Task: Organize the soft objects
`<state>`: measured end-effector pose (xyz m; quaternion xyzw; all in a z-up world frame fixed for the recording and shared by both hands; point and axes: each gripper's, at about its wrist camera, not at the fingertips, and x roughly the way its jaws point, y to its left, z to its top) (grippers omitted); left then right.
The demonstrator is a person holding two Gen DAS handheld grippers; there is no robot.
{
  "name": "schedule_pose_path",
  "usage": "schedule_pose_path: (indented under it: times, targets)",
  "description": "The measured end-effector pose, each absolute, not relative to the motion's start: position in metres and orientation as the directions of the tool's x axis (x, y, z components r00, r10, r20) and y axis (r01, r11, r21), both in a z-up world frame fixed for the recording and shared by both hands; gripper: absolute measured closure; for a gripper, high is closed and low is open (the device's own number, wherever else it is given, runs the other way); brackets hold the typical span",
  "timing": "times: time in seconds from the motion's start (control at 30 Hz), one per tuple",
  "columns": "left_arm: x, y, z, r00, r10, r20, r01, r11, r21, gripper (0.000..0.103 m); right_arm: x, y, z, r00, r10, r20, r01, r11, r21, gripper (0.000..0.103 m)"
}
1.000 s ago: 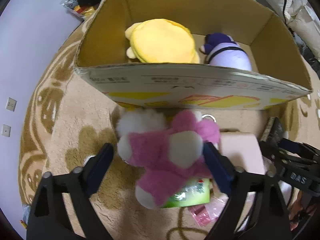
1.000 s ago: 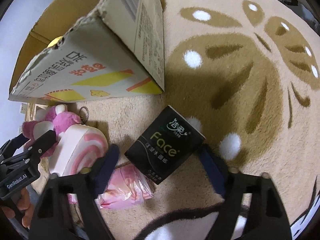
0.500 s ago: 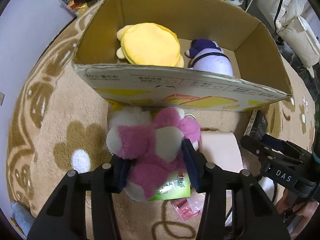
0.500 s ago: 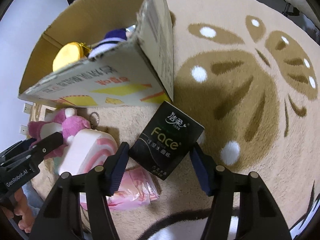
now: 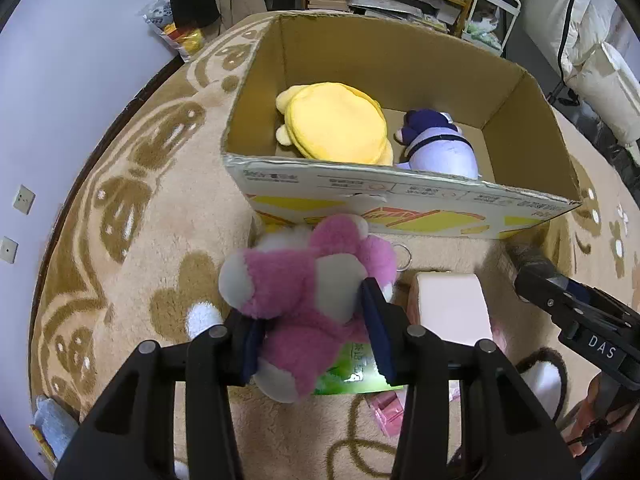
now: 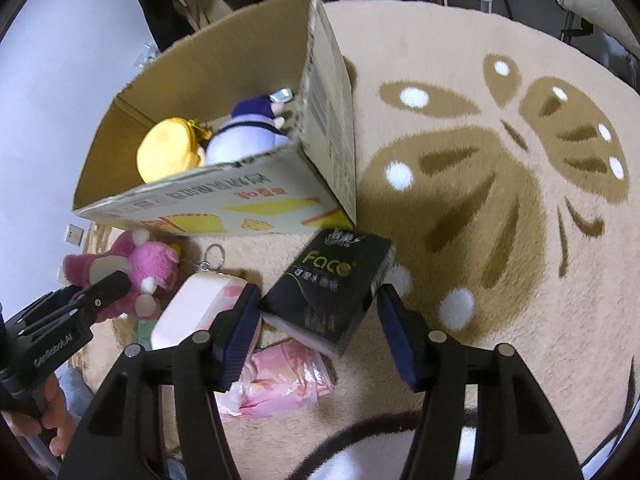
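Note:
My left gripper [image 5: 312,332] has its jaws closing on a pink plush bear [image 5: 296,280], both pads pressed into its sides, and holds it up off the rug in front of the cardboard box [image 5: 400,196]. In the right wrist view the jaws of my right gripper [image 6: 318,320] are closing on a black tissue pack [image 6: 328,280]. The pack hangs tilted between the pads, just off the rug. A yellow plush [image 5: 336,124] and a purple and white plush [image 5: 440,148] lie inside the box.
A pink and white roll-shaped plush [image 5: 448,304] with a key ring lies on the beige patterned rug [image 6: 500,208] between the grippers. A green pack [image 5: 352,376] and a pink plastic bag [image 6: 280,376] lie beside it. Shelves and bags stand behind the box.
Both grippers closed in, the left on the pink bear and the right on the black pack. Both then rose, lifting the things off the rug, so more of the box's inside shows.

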<state>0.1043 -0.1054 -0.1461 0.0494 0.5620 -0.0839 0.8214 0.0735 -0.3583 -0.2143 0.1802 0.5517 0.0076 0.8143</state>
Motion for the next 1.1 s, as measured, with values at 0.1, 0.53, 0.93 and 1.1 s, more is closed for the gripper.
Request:
schedule_pose_path:
  times: [0.1,0.53,0.93,1.1]
  targets:
    - [0.102,-0.103,-0.141,0.381,-0.063,-0.923,0.190,0.982,0.011,0.060,0.070,-0.357,-0.209,0.403,0.216,-0.889,0.178,0.935,0.308,0.048]
    - [0.096,-0.087,-0.124,0.459,0.009,-0.888,0.140,0.987,0.083,0.060,0.059,-0.365,-0.197,0.424,0.229,-0.876,0.187,0.925,0.332,0.077]
    - [0.095,-0.072,-0.110,0.499,0.024,-0.866,0.092,0.992,0.080,0.060,0.051,-0.368,-0.176,0.493,0.230,-0.839,0.176,0.918,0.355,0.081]
    - [0.093,-0.067,-0.104,0.508,0.030,-0.861,0.071,0.994,0.077,0.060,0.042,-0.366,-0.155,0.540,0.241,-0.807,0.139,0.920,0.368,0.081]
